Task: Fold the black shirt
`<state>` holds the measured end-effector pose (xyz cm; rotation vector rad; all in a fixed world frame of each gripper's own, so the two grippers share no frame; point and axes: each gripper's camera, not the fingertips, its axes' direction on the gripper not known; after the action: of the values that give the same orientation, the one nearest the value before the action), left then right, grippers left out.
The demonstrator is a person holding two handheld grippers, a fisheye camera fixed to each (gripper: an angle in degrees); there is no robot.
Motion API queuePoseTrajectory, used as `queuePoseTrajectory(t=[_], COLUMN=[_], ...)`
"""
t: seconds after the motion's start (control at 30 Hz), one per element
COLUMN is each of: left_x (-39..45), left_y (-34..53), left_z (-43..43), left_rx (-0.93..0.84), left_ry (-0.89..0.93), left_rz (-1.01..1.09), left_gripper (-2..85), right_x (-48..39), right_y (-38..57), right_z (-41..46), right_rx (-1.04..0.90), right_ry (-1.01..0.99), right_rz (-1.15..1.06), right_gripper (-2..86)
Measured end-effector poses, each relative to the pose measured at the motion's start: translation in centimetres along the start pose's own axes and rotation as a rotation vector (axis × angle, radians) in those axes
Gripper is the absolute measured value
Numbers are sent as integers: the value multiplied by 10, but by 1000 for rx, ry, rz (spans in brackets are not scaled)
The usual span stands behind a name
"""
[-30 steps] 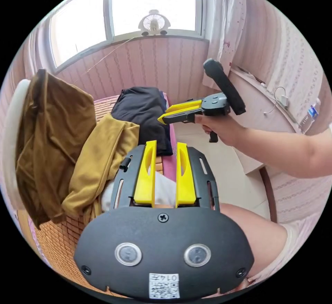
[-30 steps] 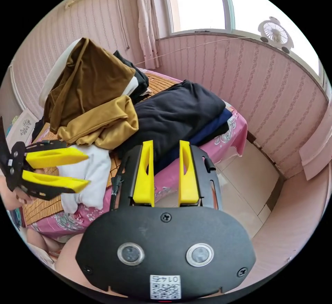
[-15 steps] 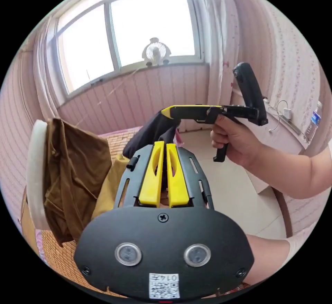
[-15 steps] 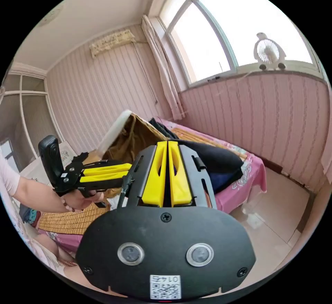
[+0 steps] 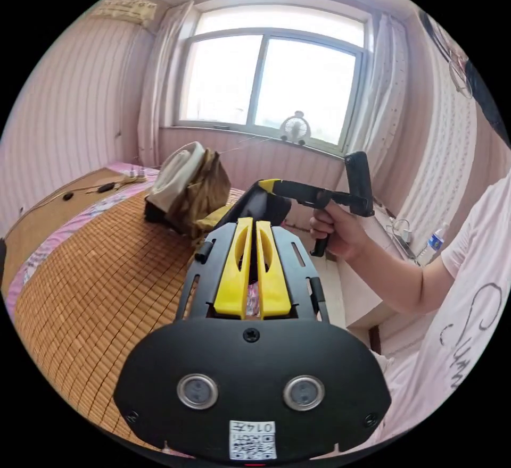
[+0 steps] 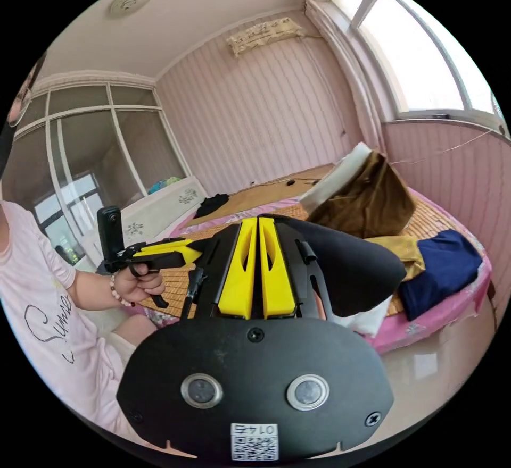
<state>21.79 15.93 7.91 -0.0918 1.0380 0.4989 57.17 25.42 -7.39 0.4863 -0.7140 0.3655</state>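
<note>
The black shirt (image 6: 351,271) hangs bunched in the air above the bed, apparently pinched at two spots.

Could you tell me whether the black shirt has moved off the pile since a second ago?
Yes. The black shirt has come up off the navy clothes on the bed, held in both tongs.

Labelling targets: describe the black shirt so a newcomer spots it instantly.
Start at the bed with the woven mat. The black shirt hangs above its near edge, held between the left gripper and right gripper. Unlike the brown clothes and navy garment, it is lifted, not lying down.
</note>
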Motion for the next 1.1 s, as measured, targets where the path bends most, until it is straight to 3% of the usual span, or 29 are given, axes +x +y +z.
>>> queuePoseTrajectory(t=[0.17, 0.27, 0.37, 0.47, 0.57, 0.8, 0.9, 0.97, 1.1], left_x=[-32, -39, -62, -103, -132, -187, -201, -208, -235], left_y=[-2, 10, 57, 116, 164, 227, 232, 228, 221], left_z=[-118, -140, -140, -144, -179, -256, -255, -245, -217], left_rx=[112, -23, -93, -228, -286, -356, -377, -434, -617], left_ry=[-245, -319, -434, -403, -365, -476, -393, -364, -325], left_rz=[8, 55, -39, -274, -429, -640, -670, -626, -572], left_gripper=[-9, -8, -4, 8, 36, 54, 65, 89, 113], right_x=[-97, -146, -168, -163, -181, -289, -326, -330, -314], right_y=[-38, -24, 26, 90, 137, 202, 243, 255, 234], right_z=[113, 169, 243, 306, 332, 426, 467, 487, 509], right_rx=[-36, -94, -308, -542, -604, -847, -970, -1009, -1013], right_ry=[-278, -272, -189, -89, -67, -179, -100, -28, -133], right_rz=[-166, -299, -358, -229, -195, -455, -640, -645, -376], right_gripper=[1, 2, 4, 6, 18, 84, 111, 116, 113])
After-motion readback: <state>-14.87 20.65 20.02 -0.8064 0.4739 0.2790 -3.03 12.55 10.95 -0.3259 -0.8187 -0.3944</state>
